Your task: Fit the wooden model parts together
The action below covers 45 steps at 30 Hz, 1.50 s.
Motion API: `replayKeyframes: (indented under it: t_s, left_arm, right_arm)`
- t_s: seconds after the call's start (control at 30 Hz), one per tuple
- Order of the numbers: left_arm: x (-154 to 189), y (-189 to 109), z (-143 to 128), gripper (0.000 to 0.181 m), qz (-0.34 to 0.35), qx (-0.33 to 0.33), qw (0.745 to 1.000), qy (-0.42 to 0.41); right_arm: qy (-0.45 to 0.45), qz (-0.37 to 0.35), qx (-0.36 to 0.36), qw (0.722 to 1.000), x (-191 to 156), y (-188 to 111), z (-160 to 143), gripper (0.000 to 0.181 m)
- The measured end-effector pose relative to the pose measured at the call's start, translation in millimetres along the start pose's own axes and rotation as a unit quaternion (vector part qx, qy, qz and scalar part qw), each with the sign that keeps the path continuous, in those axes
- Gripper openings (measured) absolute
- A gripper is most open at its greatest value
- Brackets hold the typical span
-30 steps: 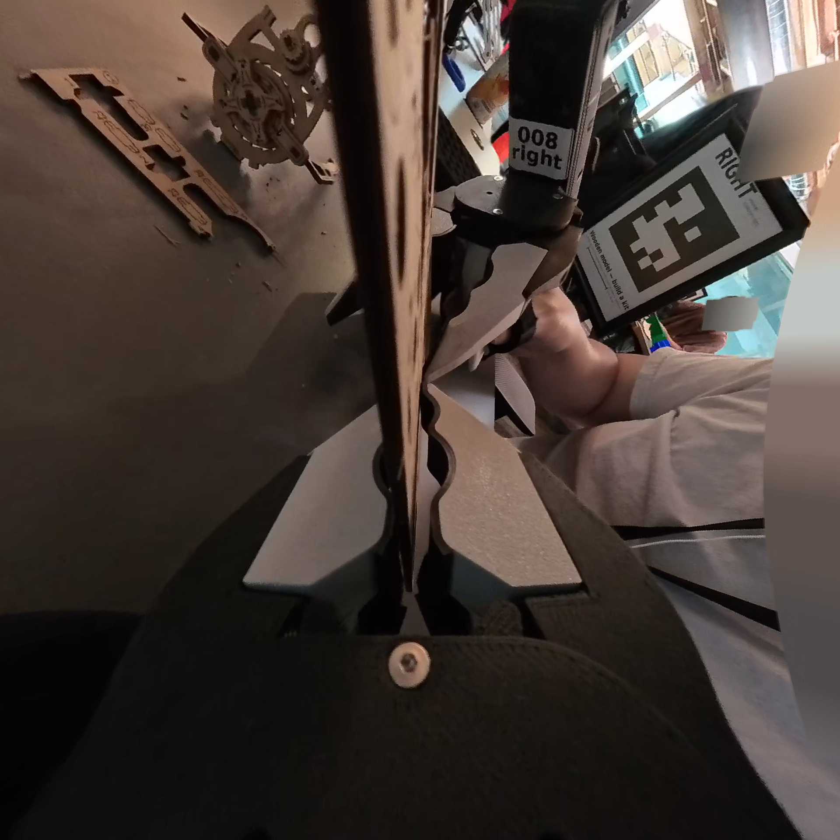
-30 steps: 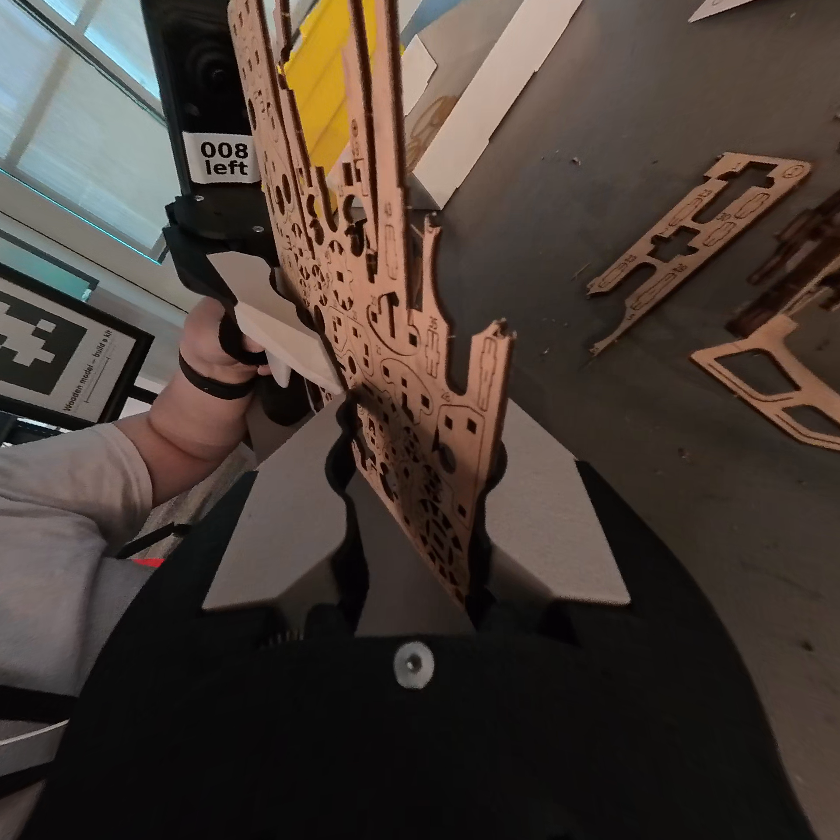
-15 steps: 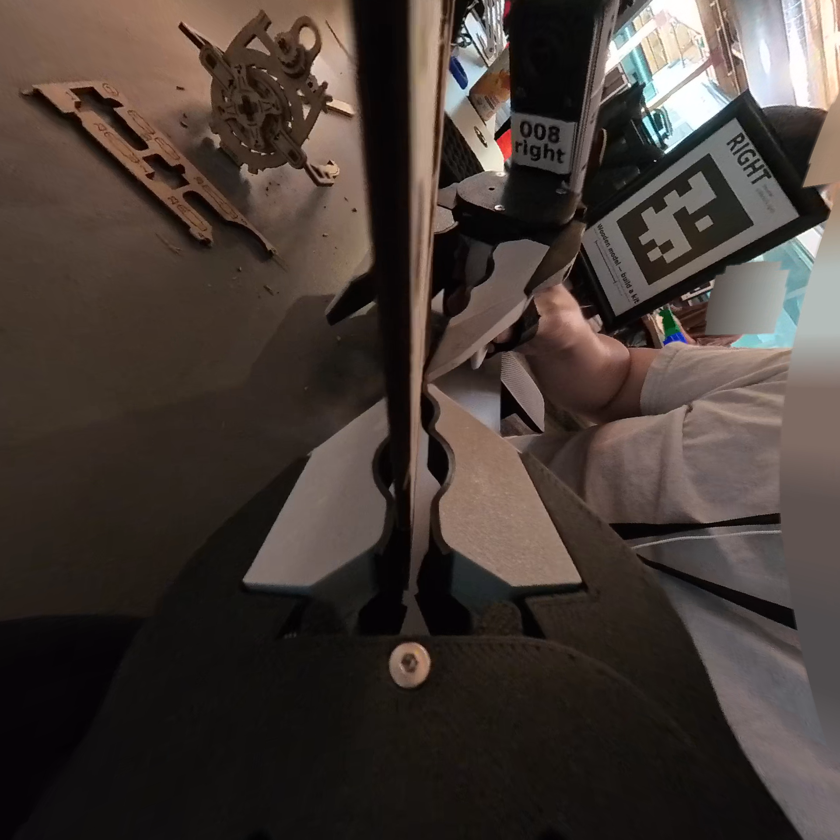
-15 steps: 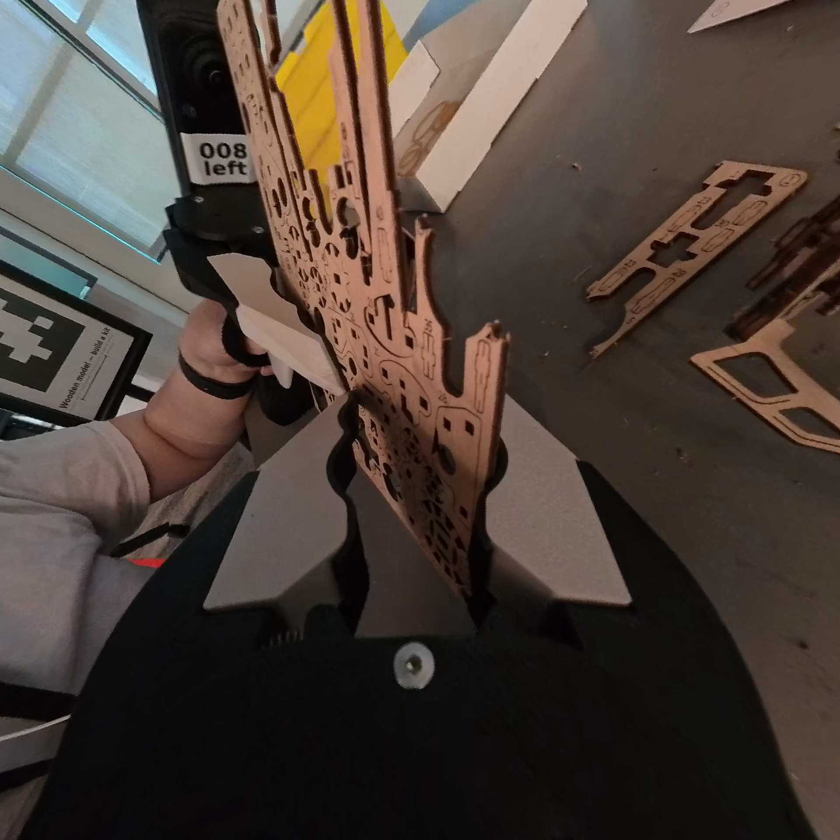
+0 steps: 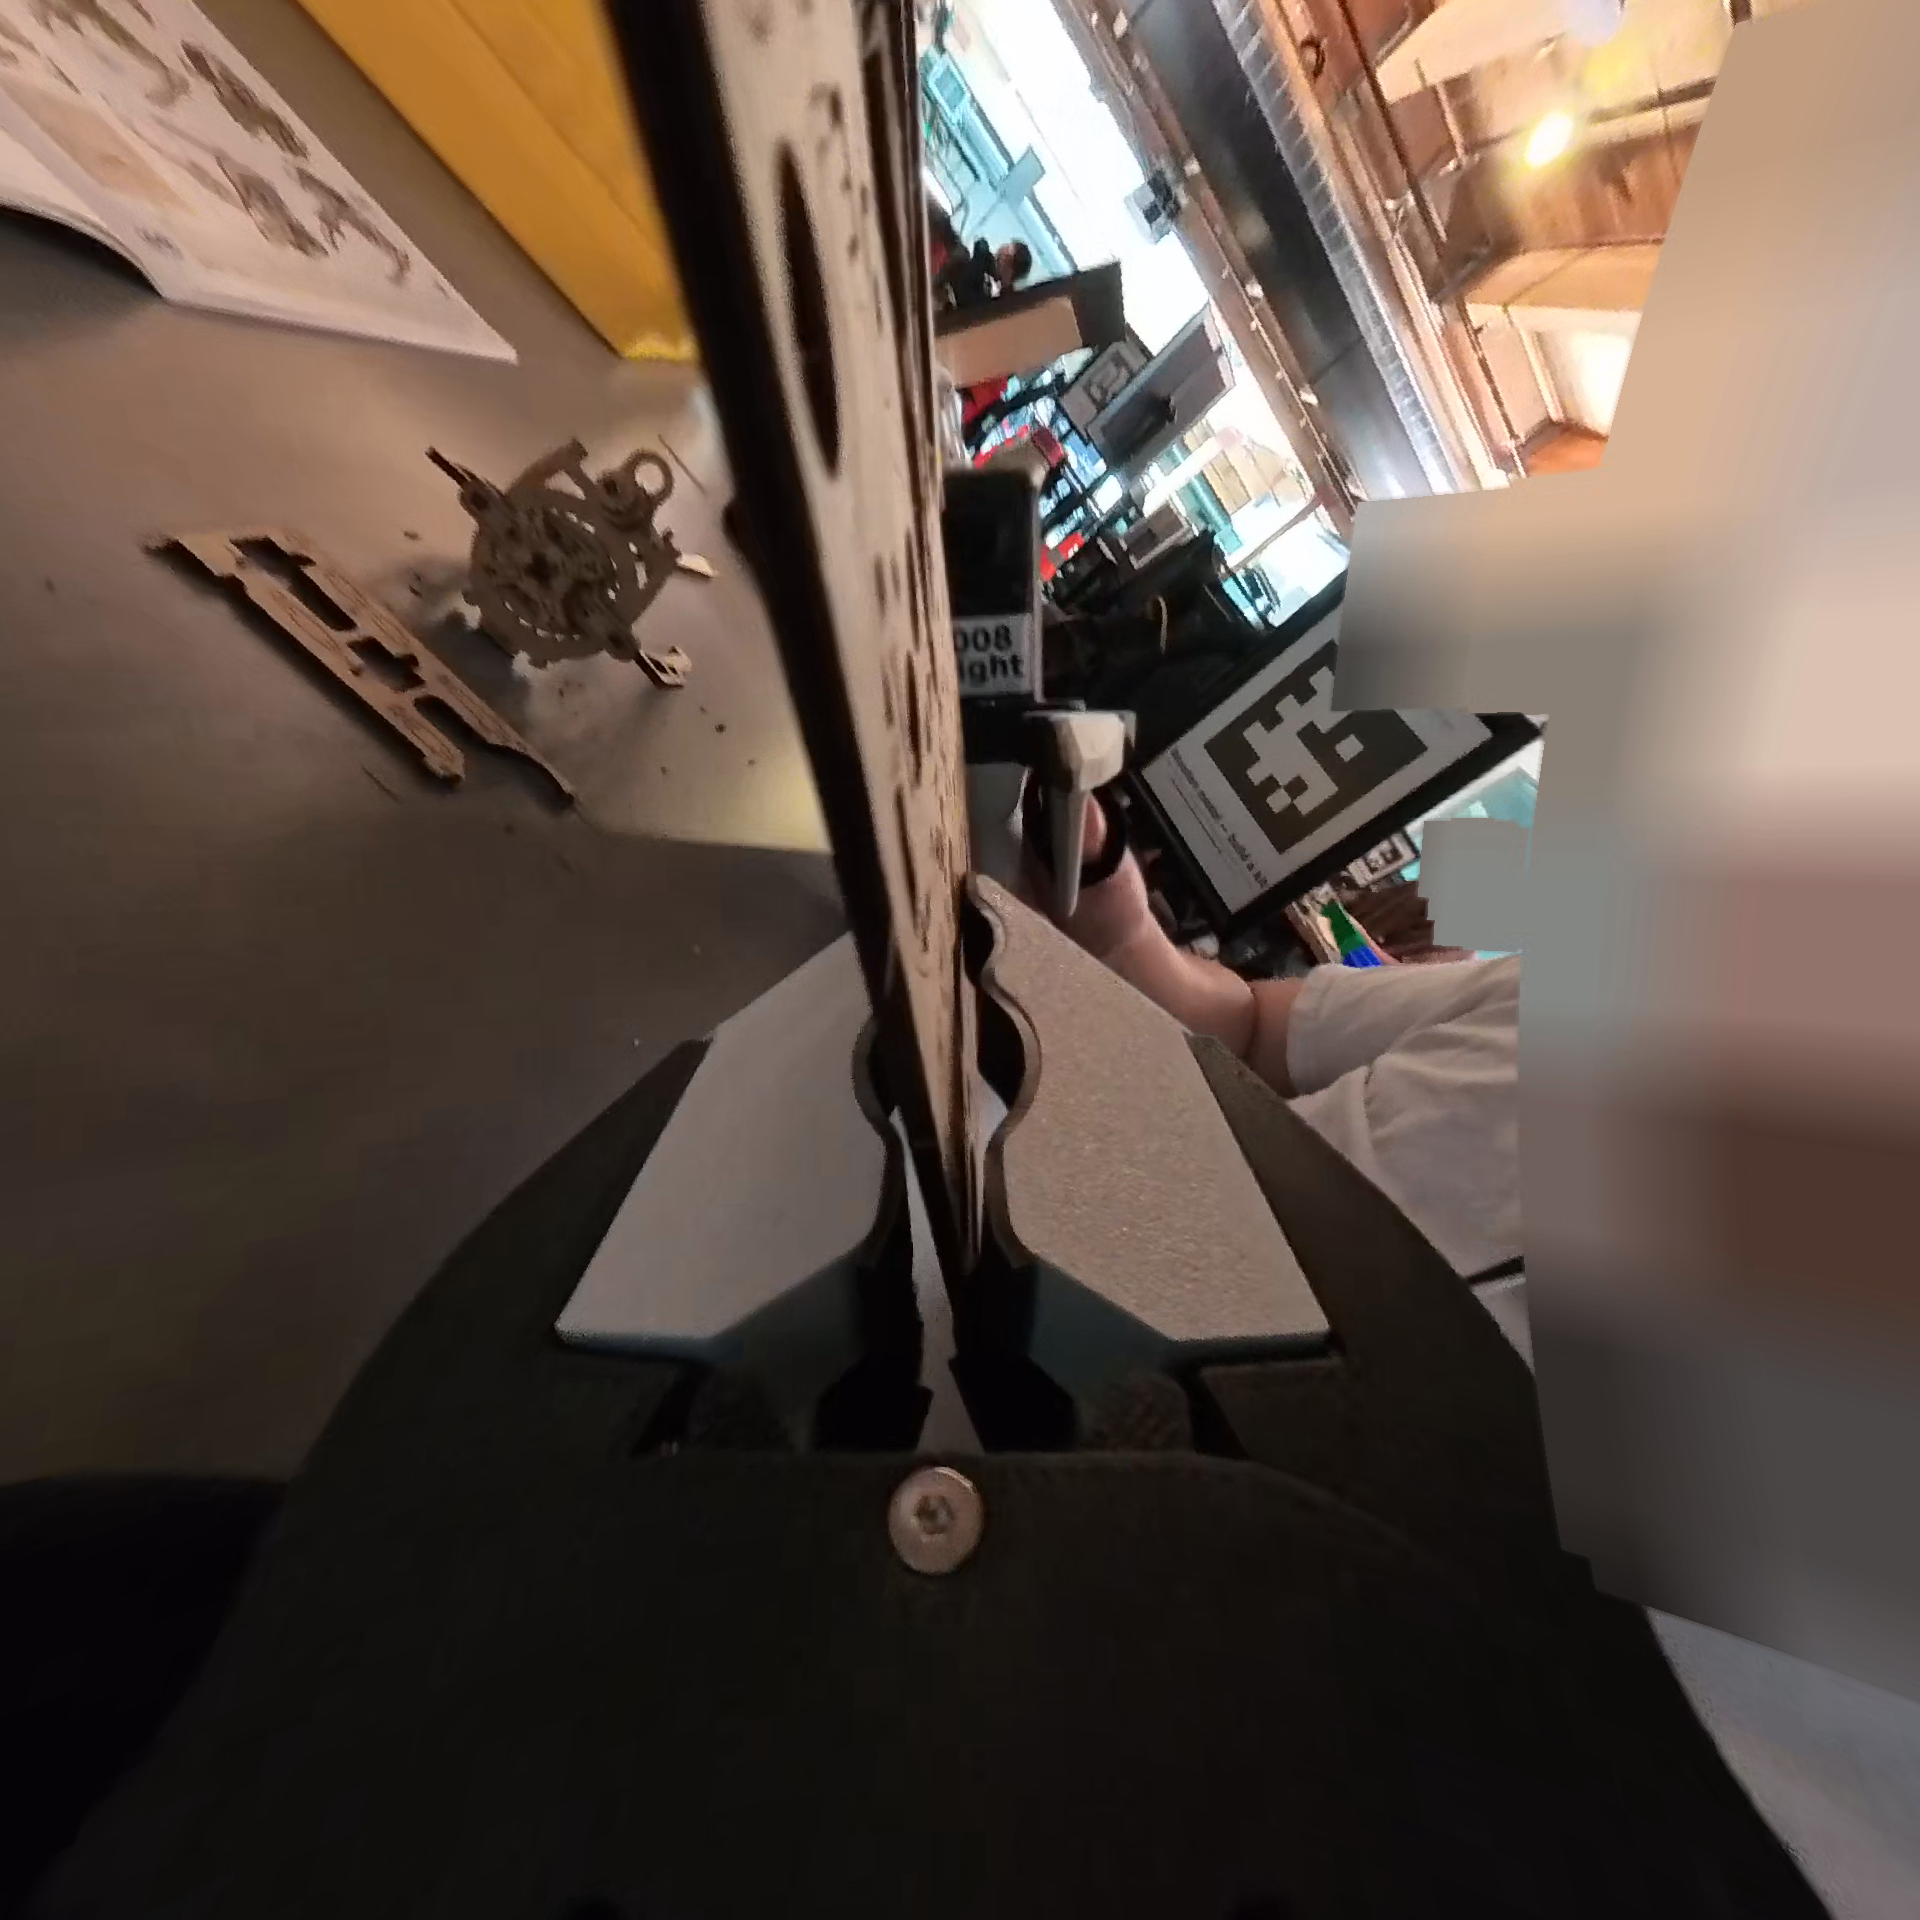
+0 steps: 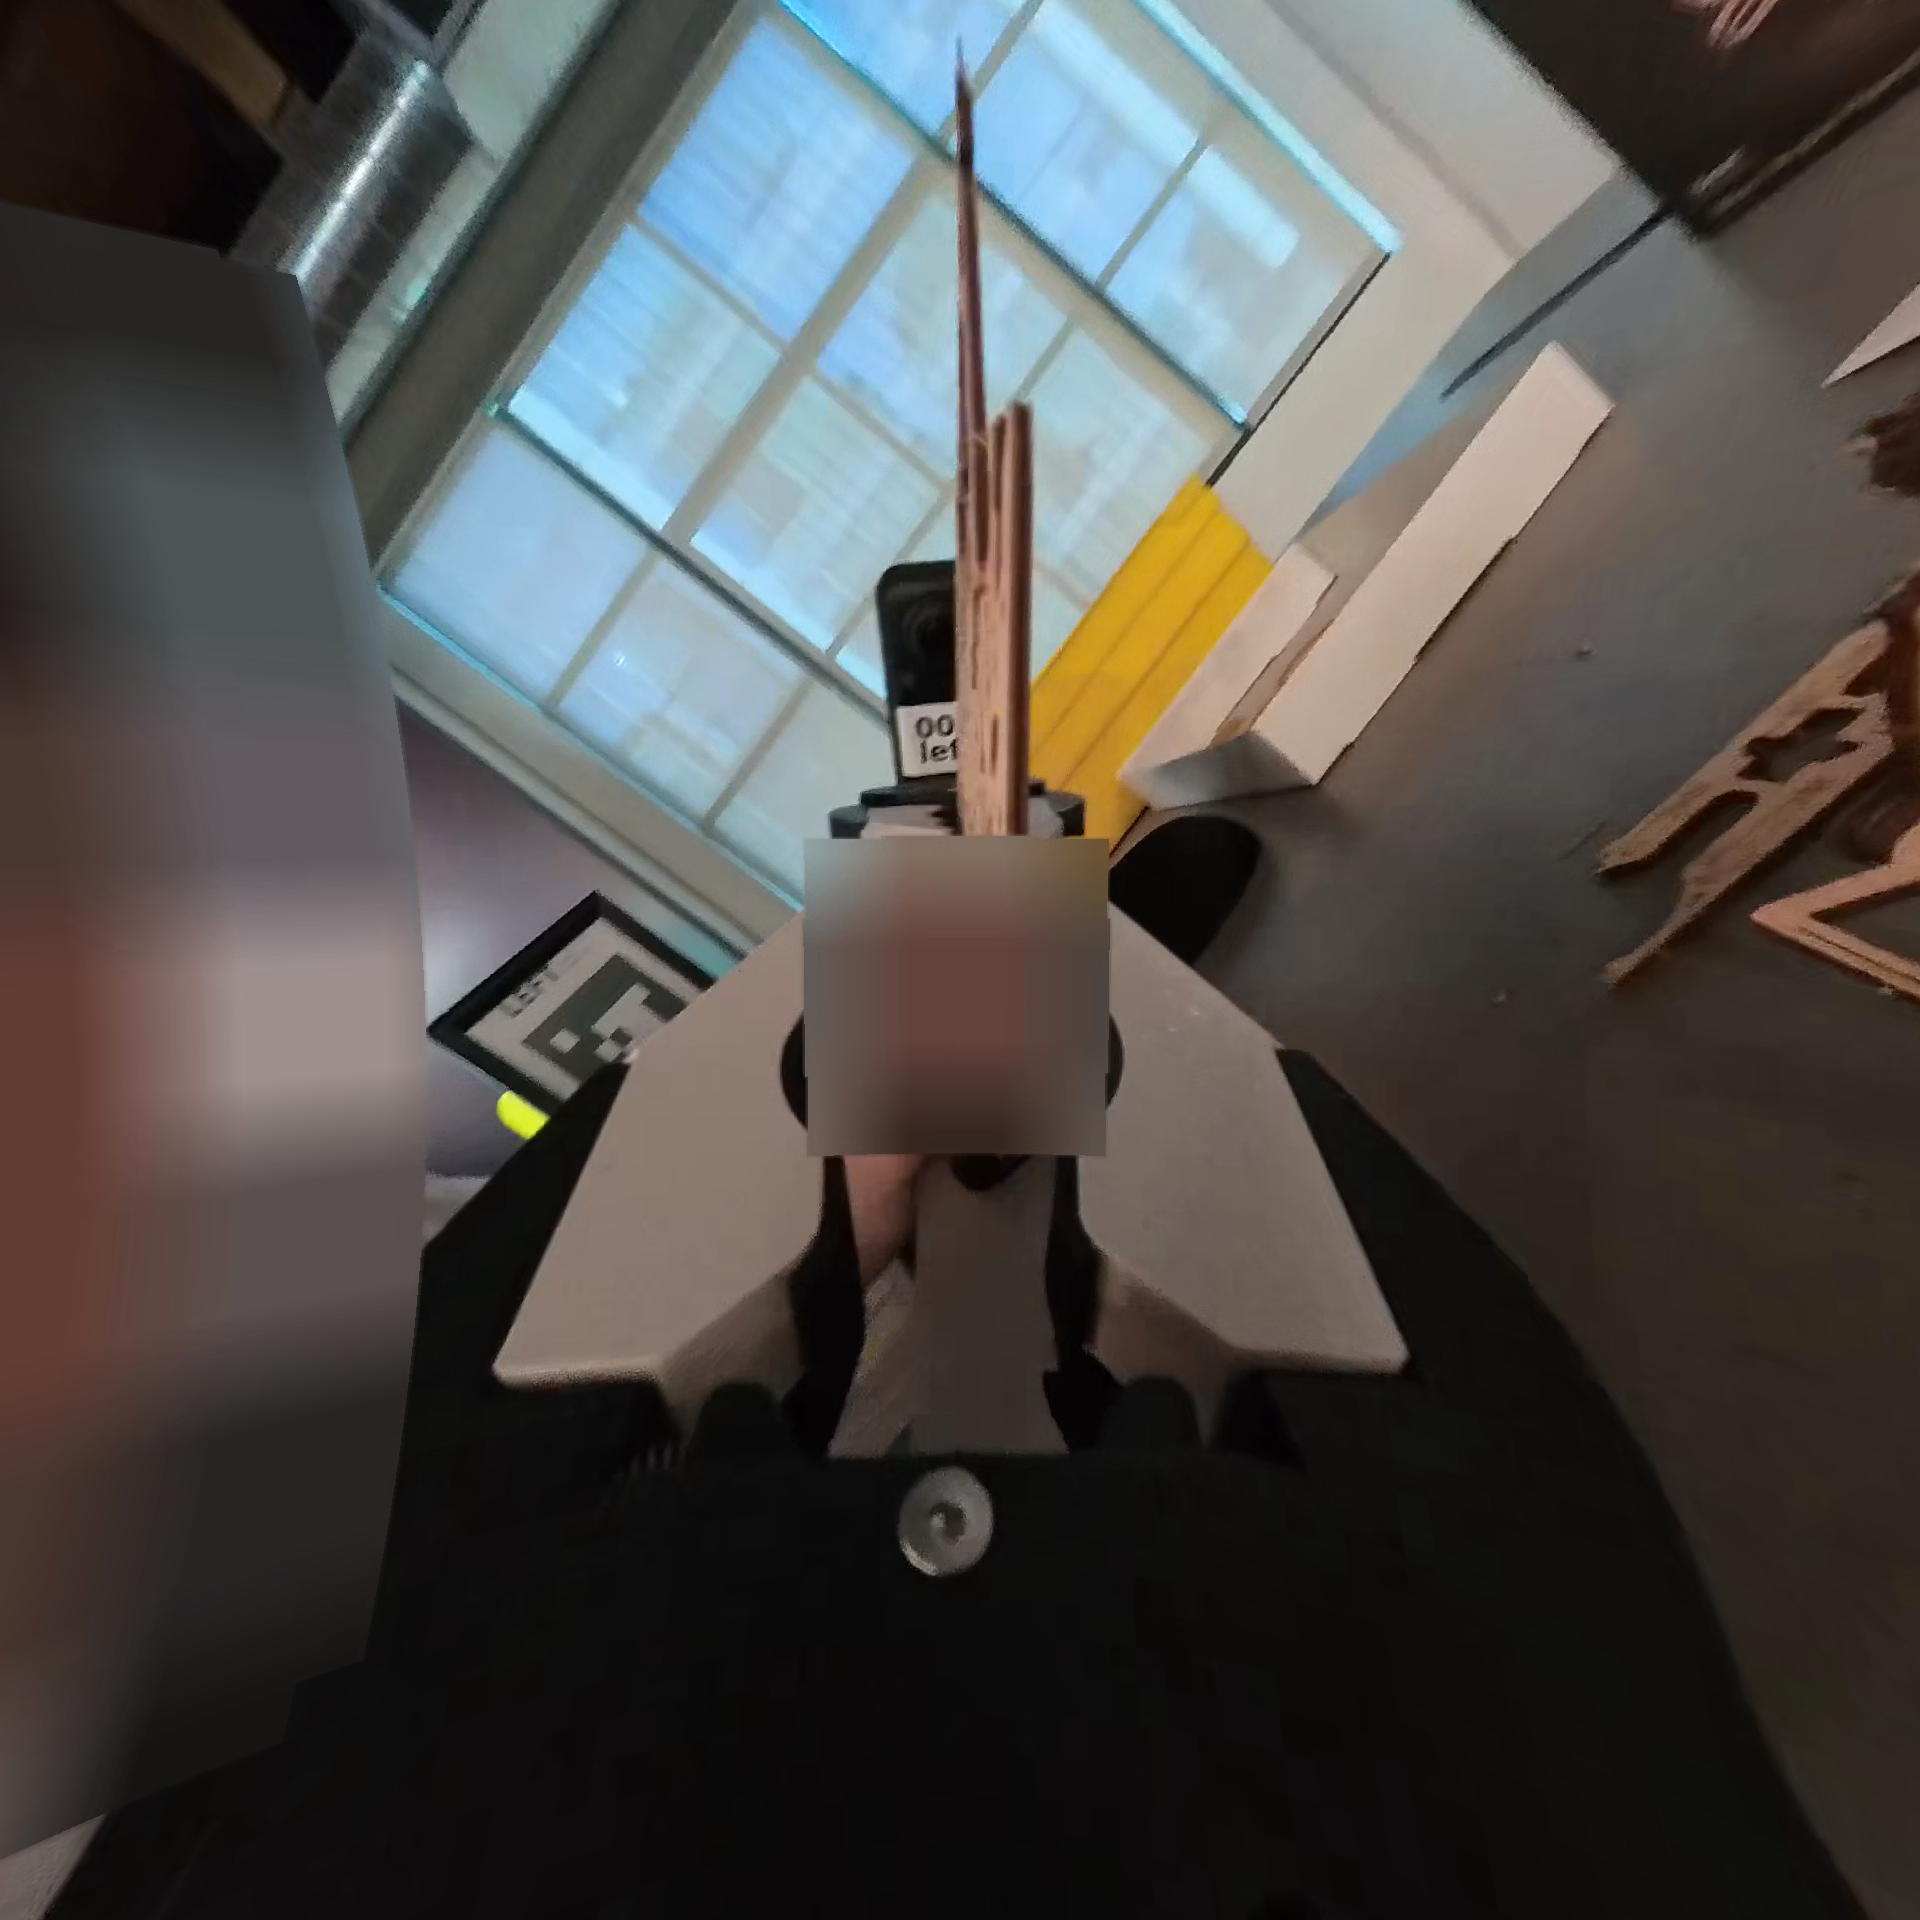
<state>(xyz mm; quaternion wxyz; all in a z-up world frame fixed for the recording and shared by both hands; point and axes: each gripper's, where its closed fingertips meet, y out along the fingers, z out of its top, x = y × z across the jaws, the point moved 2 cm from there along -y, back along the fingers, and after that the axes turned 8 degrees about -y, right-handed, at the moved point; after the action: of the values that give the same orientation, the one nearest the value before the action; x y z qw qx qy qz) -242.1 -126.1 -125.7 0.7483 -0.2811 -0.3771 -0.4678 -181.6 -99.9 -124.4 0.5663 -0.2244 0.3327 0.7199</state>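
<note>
Holding item: wooden parts sheet [image 5: 831, 416], laser-cut, pierced with cut-outs, seen edge-on in both views. It stands upright above the bench [image 5: 260, 987], well clear of the surface, with its lower edge in the left gripper [image 5: 925, 987].

Left gripper: claw narrow, both grey fingers pressed on the sheet's two faces. From the right wrist view it shows beyond the sheet [image 6: 987, 623], carrying a white printed label [image 6: 925, 740] on its black body.

Right gripper [image 6: 958, 935]: grey fingers [image 6: 665, 1195] stand apart with a plain gap between them. A mosaic patch covers the tips, so contact with the sheet cannot be told. In the left wrist view it sits just behind the sheet, a white printed label [image 5: 992, 652] on its black body and a person's forearm [image 5: 1174, 977] below it.

On the bench, far side:
- gear assembly [image 5: 561, 566], wooden, round, standing alone
- flat fret piece [image 5: 353, 655], just beside the assembly
- instruction booklet [image 5: 208, 177], printed, near the far-left corner
- yellow box [image 5: 499, 135], along the far edge
- long white box [image 6: 1403, 603], next to the yellow box

Off the bench: two black-framed marker boards [image 5: 1320, 769], each with a black-and-white square code and small print, one in each view.
</note>
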Motion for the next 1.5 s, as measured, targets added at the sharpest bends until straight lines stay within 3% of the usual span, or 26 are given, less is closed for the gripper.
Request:
replayKeyframes:
  t_s: [0.1, 0.3, 0.5, 1.17, 1.33, 1.5]
  left_arm:
    - [3, -7, 11, 0.002, -0.012, 0.042, 0.999, 0.001]
    - [6, -15, 22, 0.002, -0.017, 0.086, 0.996, 0.009]
    - [8, -20, 28, 0.001, -0.008, 0.114, 0.993, 0.029]
    - [9, -16, 26, 0.002, 0.033, 0.121, 0.988, 0.09]
    - [8, -16, 24, 0.002, 0.021, 0.118, 0.99, 0.072]
    - [12, -14, 23, 0.002, 0.044, 0.118, 0.987, 0.104]
  right_arm:
    - [0.002, -0.023, 0.032, 0.999, 3, 7, 0, 0.036]
    - [0.029, 0.024, 0.072, 0.997, -6, 33, 0, 0.034]
    - [0.002, -0.003, 0.111, 0.994, -4, 47, 7, 0.01]
    - [0.028, 0.021, 0.132, 0.991, 2, 56, 9, 0.001]
    - [0.024, 0.017, 0.124, 0.992, 3, 56, 8, 0.001]
    - [-0.013, 0.005, 0.118, 0.993, -1, 54, 8, 0.001]
